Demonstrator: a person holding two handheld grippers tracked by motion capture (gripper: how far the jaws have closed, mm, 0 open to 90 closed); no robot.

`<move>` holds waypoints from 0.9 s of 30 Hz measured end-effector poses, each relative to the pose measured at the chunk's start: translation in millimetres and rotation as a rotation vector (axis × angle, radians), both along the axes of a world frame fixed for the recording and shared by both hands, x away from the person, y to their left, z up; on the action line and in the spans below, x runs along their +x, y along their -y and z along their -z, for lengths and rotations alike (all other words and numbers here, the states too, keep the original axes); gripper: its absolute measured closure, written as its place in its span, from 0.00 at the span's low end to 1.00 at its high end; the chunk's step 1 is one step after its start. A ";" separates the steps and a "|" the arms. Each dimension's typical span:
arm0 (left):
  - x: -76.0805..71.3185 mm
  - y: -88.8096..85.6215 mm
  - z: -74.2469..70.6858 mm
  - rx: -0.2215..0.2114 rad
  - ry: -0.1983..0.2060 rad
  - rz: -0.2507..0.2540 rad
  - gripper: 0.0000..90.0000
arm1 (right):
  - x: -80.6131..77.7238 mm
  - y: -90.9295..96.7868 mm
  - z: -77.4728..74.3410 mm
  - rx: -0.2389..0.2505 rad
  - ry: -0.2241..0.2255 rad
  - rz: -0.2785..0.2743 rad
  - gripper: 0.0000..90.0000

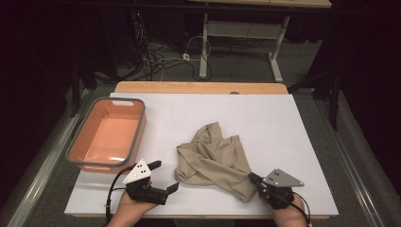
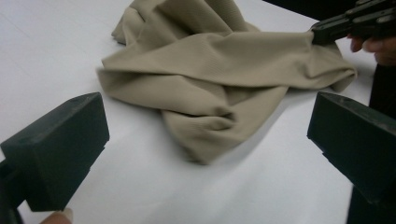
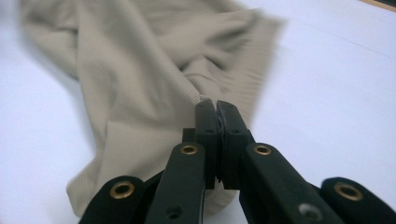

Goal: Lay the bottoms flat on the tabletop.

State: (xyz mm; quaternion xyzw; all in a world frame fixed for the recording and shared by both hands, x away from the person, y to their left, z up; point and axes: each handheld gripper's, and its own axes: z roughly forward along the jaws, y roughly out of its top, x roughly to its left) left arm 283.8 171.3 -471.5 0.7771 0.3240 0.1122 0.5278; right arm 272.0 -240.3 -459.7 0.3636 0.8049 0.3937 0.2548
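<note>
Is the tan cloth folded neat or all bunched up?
Bunched up. The tan cloth lies crumpled in loose folds on the white table, one edge pinched by the right gripper.

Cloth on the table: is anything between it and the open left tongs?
Nothing visible. Bare white table lies between the open left tongs and the cloth. The right tongs are shut on the cloth's far edge.
</note>
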 end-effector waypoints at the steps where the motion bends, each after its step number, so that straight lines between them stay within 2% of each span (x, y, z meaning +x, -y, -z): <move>1: 1.9 -0.2 0.6 -0.004 0.001 0.004 0.00 | 1.2 8.9 -1.2 0.019 0.002 0.024 0.99; 3: 5.1 0.4 2.5 -0.003 0.000 0.006 0.00 | 3.5 25.3 -2.7 0.038 0.008 0.071 0.99; 5: 6.6 2.5 4.8 0.008 0.003 0.011 0.00 | 6.1 37.9 -0.5 0.037 0.006 0.107 0.99; 8: 7.2 7.4 9.9 0.036 0.002 0.026 0.00 | 9.7 47.4 6.1 0.055 -0.021 0.126 0.98; 9: 8.2 9.4 11.8 0.052 -0.011 0.030 0.00 | 10.1 47.3 6.4 0.065 -0.022 0.123 0.94; 12: 7.5 11.4 12.0 0.069 -0.001 0.028 0.00 | 8.0 39.5 -1.4 0.098 -0.007 0.106 0.78; 15: 7.0 10.1 12.1 0.058 0.002 0.027 0.00 | 3.2 18.7 -11.7 0.148 0.011 0.044 0.68; 17: 6.6 9.0 12.4 0.045 0.006 0.027 0.00 | 0.0 -3.7 -15.4 0.149 0.019 -0.012 0.63; 20: 6.0 7.7 12.6 0.034 0.010 0.023 0.00 | 0.6 -42.9 -11.5 0.156 -0.014 -0.098 0.55; 22: 4.8 7.5 12.7 0.031 0.015 0.021 0.00 | 5.5 -68.2 -2.4 0.116 -0.045 -0.125 0.49; 24: 3.1 7.0 12.9 0.028 0.027 0.020 0.01 | 14.5 -86.1 7.4 0.066 -0.078 -0.143 0.46; 27: -0.4 5.9 13.2 0.018 0.052 0.014 0.02 | 27.4 -97.2 17.8 0.007 -0.107 -0.131 0.48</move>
